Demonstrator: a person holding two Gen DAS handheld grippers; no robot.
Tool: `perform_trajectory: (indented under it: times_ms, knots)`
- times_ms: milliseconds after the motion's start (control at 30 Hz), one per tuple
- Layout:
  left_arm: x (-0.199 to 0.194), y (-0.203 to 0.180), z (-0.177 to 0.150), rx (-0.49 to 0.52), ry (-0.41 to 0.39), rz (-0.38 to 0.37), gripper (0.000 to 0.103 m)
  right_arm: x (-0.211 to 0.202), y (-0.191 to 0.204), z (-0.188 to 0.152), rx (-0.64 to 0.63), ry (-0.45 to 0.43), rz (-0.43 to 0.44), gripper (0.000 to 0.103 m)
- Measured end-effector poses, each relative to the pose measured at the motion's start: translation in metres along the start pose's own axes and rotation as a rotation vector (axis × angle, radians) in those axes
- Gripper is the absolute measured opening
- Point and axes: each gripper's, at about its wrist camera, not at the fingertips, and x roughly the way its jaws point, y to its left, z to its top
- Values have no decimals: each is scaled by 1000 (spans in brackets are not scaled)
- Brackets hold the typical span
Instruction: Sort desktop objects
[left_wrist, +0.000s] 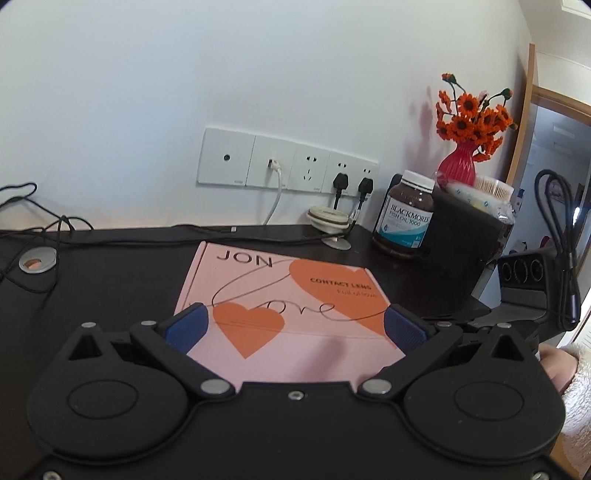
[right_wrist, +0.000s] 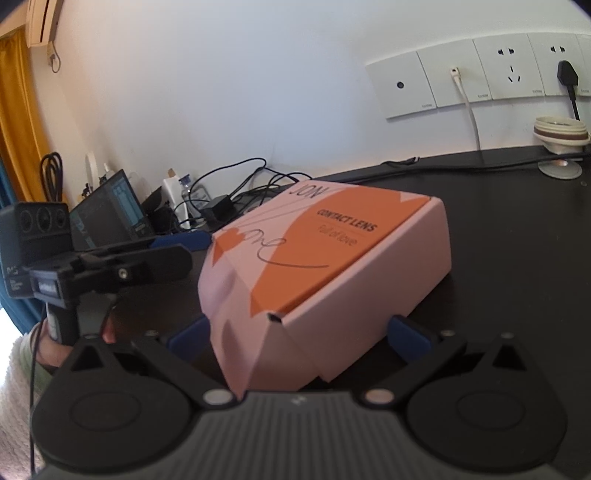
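A pink box with orange hearts, printed "CONTACT LENS", lies flat on the black desk. My left gripper is spread wide, a blue pad at each side of the box's near end. In the right wrist view the same box shows a near corner between the wide-spread blue fingers of my right gripper. The left gripper reaches the box's far side from the left there. I cannot tell whether any pad presses the cardboard.
A fish oil bottle, a black holder and a red vase of orange flowers stand at the back right. Wall sockets feed cables along the desk's rear. A laptop and small bottles sit far left.
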Motion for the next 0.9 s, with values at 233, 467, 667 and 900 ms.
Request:
perform_trajectory:
  times_ms: [233, 467, 667, 900]
  knots:
    - [3, -5, -5, -30, 30, 35, 103, 1, 0, 0, 2, 3, 1, 102]
    - [8, -3, -9, -62, 59, 25, 103, 1, 0, 0, 3, 6, 2, 102]
    - [9, -3, -10, -48, 53, 33, 103, 1, -2, 1, 3, 8, 7, 102]
    - [13, -2, -12, -29, 54, 52, 103, 1, -1, 1, -11, 8, 18, 102]
